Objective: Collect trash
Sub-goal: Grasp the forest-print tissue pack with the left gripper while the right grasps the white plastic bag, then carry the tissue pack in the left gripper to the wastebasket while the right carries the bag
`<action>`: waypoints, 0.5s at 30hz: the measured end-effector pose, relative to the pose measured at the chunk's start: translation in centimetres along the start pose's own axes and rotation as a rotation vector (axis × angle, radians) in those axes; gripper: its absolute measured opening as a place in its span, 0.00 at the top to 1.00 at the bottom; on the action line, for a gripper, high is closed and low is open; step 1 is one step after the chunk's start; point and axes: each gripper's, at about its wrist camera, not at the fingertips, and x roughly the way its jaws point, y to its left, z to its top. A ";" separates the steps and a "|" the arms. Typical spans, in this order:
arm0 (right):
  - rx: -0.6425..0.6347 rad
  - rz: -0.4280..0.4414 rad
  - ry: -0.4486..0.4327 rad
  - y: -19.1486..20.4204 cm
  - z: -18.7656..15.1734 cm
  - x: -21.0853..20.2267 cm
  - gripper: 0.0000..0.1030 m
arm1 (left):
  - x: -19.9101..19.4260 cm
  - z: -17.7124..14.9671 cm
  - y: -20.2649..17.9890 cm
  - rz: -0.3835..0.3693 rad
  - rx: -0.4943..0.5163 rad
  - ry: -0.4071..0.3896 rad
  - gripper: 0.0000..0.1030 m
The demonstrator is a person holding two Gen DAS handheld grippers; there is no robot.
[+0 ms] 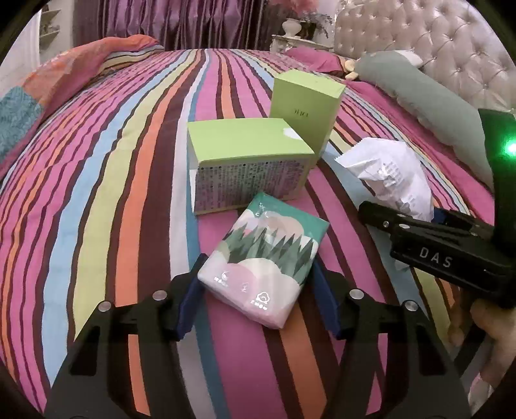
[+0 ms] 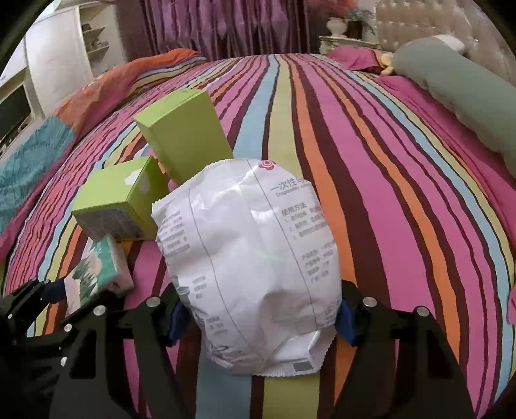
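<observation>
On the striped bedspread [image 1: 96, 193] lie a tissue pack with a forest print [image 1: 262, 261], a green box on its side [image 1: 248, 164], an upright green box [image 1: 306, 106] and a crumpled white plastic bag [image 1: 390, 174]. My left gripper [image 1: 258, 290] is closed against both sides of the tissue pack, its blue pads [image 1: 190, 290] touching it. My right gripper [image 2: 258, 319] is shut on the white bag [image 2: 251, 258], which fills the space between its blue pads [image 2: 346, 319]. The tissue pack [image 2: 96, 274] and both boxes [image 2: 122, 199] lie to its left.
A grey-green bolster pillow [image 1: 419, 96] lies along the tufted headboard [image 1: 435, 38] at right. A folded orange and teal blanket [image 1: 48, 80] is at the far left. Purple curtains [image 1: 177, 22] and a white nightstand [image 1: 300, 42] stand behind the bed.
</observation>
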 end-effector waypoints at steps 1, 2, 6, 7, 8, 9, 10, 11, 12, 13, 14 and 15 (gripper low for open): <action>0.012 -0.004 -0.004 0.0 -0.3 -0.4 0.35 | -0.2 -0.1 0.1 -0.003 0.000 -0.002 0.43; 0.022 -0.002 -0.010 0.0 -0.4 -0.7 0.35 | -0.5 -0.3 0.3 -0.007 -0.003 -0.007 0.43; 0.059 0.024 -0.036 0.3 -1.6 -2.4 0.35 | -1.9 -1.1 0.7 -0.023 -0.017 -0.024 0.43; 0.064 0.027 -0.039 0.4 -1.7 -2.6 0.35 | -2.4 -1.4 0.8 -0.025 -0.019 -0.031 0.43; 0.071 0.028 -0.042 0.5 -1.9 -3.0 0.35 | -2.9 -1.6 0.9 -0.024 -0.018 -0.037 0.43; 0.077 0.028 -0.048 0.5 -2.2 -3.5 0.35 | -3.7 -1.9 1.0 -0.022 -0.013 -0.048 0.43; 0.086 0.031 -0.054 0.6 -2.6 -4.1 0.35 | -4.3 -2.1 1.0 -0.021 -0.007 -0.056 0.43; 0.094 0.035 -0.059 0.6 -2.8 -4.4 0.35 | -5.2 -2.4 1.1 -0.018 0.003 -0.067 0.43; 0.101 0.037 -0.063 0.7 -3.1 -4.9 0.35 | -5.8 -2.7 1.2 -0.017 0.007 -0.071 0.43; 0.112 0.040 -0.065 0.7 -3.5 -5.4 0.35 | -6.3 -2.9 1.3 -0.018 0.012 -0.074 0.43; 0.120 0.043 -0.065 0.8 -3.8 -5.7 0.35 | -7.0 -3.2 1.5 -0.018 0.018 -0.077 0.43; 0.135 0.045 -0.060 0.9 -4.2 -6.2 0.35 | -7.6 -3.6 1.7 -0.017 0.022 -0.079 0.43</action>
